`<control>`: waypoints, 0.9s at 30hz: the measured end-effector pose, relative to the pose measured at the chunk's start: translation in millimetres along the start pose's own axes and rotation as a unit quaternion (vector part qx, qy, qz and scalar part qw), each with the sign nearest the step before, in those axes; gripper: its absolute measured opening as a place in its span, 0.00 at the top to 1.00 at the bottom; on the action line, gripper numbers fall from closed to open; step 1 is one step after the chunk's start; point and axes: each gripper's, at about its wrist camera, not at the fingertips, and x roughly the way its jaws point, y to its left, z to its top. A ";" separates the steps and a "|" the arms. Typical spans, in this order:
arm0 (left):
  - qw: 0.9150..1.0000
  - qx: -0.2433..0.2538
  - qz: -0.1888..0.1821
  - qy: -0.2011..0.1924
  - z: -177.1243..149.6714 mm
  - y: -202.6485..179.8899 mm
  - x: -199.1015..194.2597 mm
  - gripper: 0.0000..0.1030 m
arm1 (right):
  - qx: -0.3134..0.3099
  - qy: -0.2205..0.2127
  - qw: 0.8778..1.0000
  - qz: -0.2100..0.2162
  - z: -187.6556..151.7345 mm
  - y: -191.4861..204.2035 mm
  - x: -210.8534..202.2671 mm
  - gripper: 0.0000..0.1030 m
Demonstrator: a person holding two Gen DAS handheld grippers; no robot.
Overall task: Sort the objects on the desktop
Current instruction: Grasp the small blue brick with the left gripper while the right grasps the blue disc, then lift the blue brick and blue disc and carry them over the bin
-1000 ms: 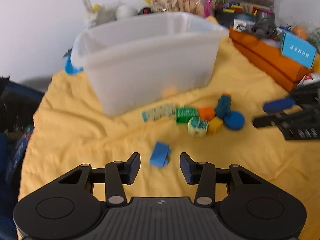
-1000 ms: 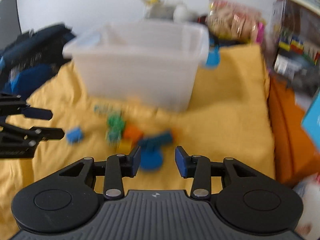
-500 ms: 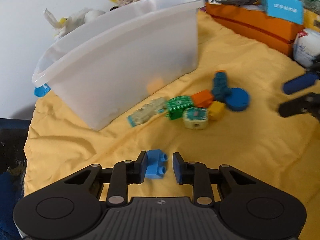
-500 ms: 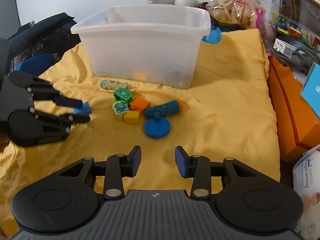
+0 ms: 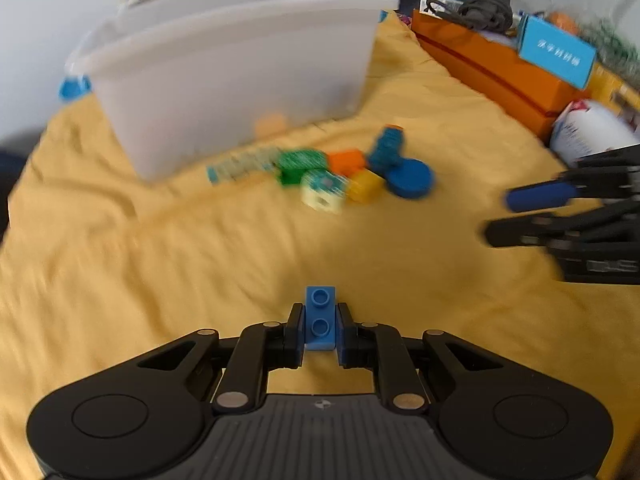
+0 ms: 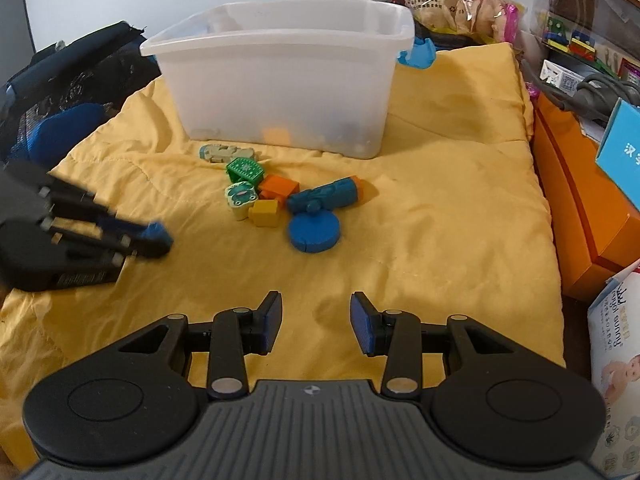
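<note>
My left gripper (image 5: 319, 322) is shut on a small blue brick (image 5: 319, 316), its pads pressed on both sides just above the yellow cloth (image 5: 200, 264). In the right wrist view that gripper (image 6: 154, 238) sits at the left with the blue brick (image 6: 154, 231) at its tip. A cluster of toy blocks lies in front of the clear plastic bin (image 6: 288, 80): a green block (image 6: 244, 170), an orange block (image 6: 279, 187), a yellow block (image 6: 264, 213), a blue disc (image 6: 314, 230) and a blue cylinder (image 6: 324, 197). My right gripper (image 6: 315, 322) is open and holds nothing.
An orange box (image 6: 580, 200) with a light blue carton (image 6: 622, 148) on it borders the cloth on the right. A white pack (image 6: 616, 364) stands at the near right. Dark bags (image 6: 60, 92) lie at the left. Snack bags (image 6: 460, 8) and clutter fill the back.
My left gripper moved down over the blue brick and closed on it. The right gripper stayed open and settled slightly nearer the cloth.
</note>
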 end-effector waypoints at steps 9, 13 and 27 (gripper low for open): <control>1.000 -0.029 0.000 -0.001 -19.8 -14.9 -11.6 0.49 | -0.084 -0.047 0.995 -0.017 22.1 9.0 12.0 0.58; 0.999 -0.049 0.000 -0.003 -21.0 -9.2 -12.9 0.48 | -0.092 -0.035 0.995 -0.012 32.1 6.7 42.1 0.50; 0.999 -0.039 0.000 -0.012 -25.2 -12.7 -13.2 0.48 | -0.071 0.011 0.997 0.042 -8.7 14.4 20.3 0.58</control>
